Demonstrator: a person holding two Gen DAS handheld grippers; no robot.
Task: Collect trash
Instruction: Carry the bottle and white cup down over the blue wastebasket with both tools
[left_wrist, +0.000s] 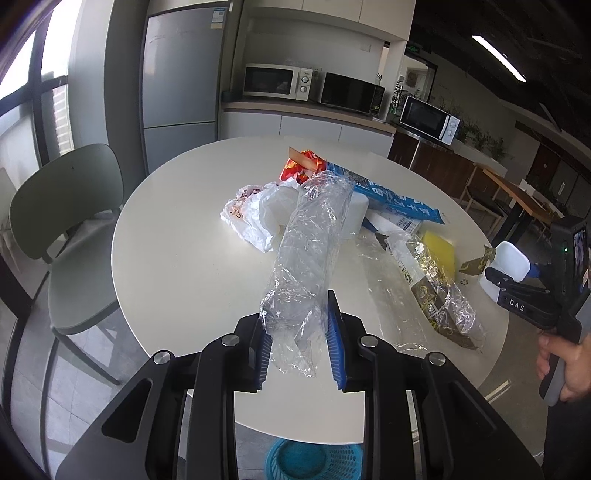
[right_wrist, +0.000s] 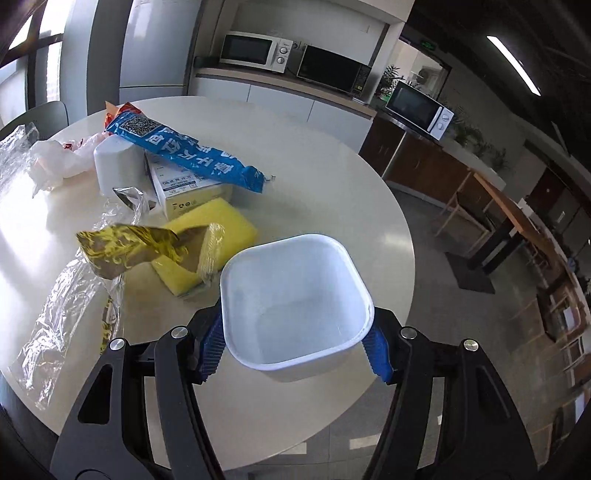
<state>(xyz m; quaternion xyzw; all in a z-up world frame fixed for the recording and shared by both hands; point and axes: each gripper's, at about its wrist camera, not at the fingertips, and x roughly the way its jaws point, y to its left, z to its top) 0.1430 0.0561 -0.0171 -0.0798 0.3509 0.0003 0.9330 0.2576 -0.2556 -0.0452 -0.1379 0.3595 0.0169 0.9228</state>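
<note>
Left gripper (left_wrist: 297, 343): clamped on clear plastic wrapper (left_wrist: 306, 258), long axis pointing away over table (left_wrist: 177, 258).
Blue basket (left_wrist: 314, 461): on floor directly beneath.
Right gripper (right_wrist: 295, 343): grips white tub (right_wrist: 295, 295).

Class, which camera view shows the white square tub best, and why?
The right wrist view: the white square tub fills the centre, open and empty inside, gripped by the right claw. The left wrist view shows only a small part of its side at the far right edge.
</note>
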